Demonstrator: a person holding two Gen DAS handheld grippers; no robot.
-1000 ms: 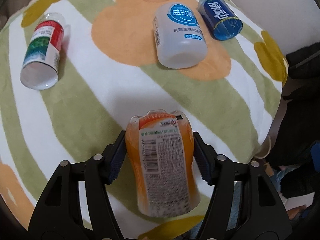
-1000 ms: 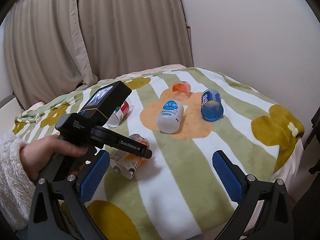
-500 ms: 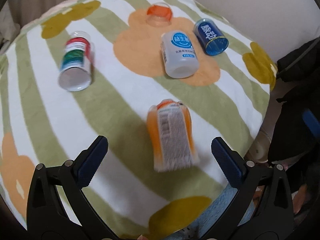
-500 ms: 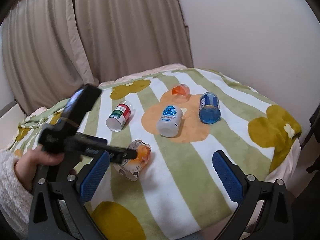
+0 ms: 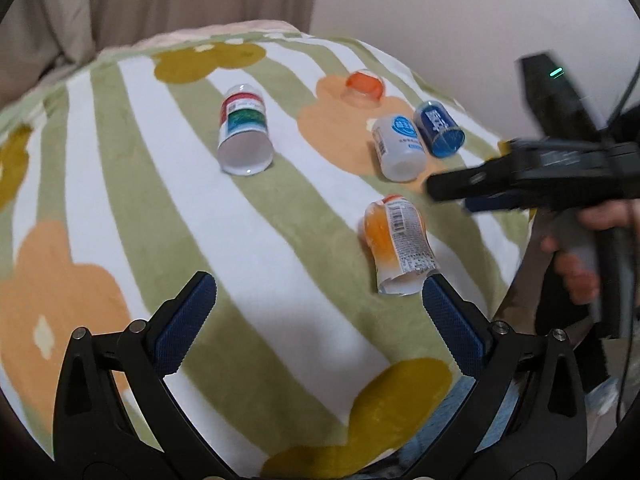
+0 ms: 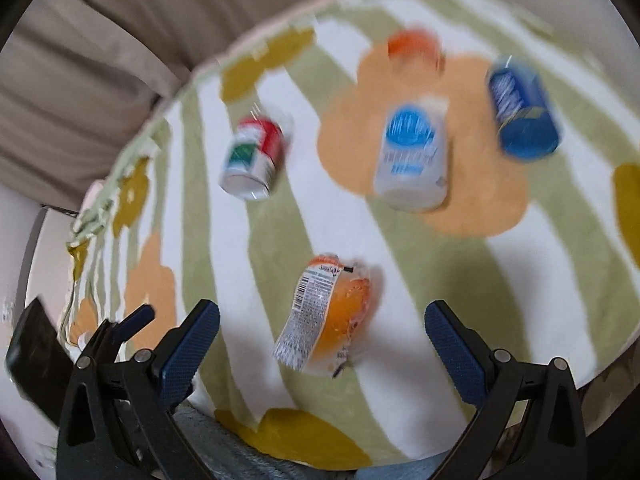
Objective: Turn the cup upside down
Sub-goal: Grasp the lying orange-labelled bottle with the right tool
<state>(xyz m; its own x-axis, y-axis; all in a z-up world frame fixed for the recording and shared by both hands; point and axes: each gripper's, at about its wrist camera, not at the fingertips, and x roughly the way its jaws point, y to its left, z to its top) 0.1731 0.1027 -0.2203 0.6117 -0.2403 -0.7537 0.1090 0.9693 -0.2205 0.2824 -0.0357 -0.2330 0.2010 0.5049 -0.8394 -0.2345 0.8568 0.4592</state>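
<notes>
An orange cup with a white printed label (image 5: 398, 244) (image 6: 332, 316) lies on its side on the striped blanket (image 5: 256, 264), with its open end toward the near edge. My left gripper (image 5: 318, 300) is open and empty, drawn back to the left of the cup, whose rim is close to the right finger's tip. My right gripper (image 6: 322, 320) is open above the cup, which shows between its blue pads (image 6: 448, 340) without touching them. In the left wrist view the right gripper (image 5: 520, 184) is a blurred black shape held by a hand (image 5: 580, 264).
More cups lie on their sides farther back: a red and green one (image 5: 244, 136) (image 6: 254, 156), a white one (image 5: 398, 148) (image 6: 412, 152), a blue one (image 5: 438, 130) (image 6: 522, 112) and a small orange one (image 5: 364, 84) (image 6: 414, 46). Curtains and a wall stand behind. The blanket's edge drops off at the right.
My left gripper opened, let go of the orange cup and pulled back to the left. The cup now lies on the blanket. My right gripper swung down over it, and its view is blurred.
</notes>
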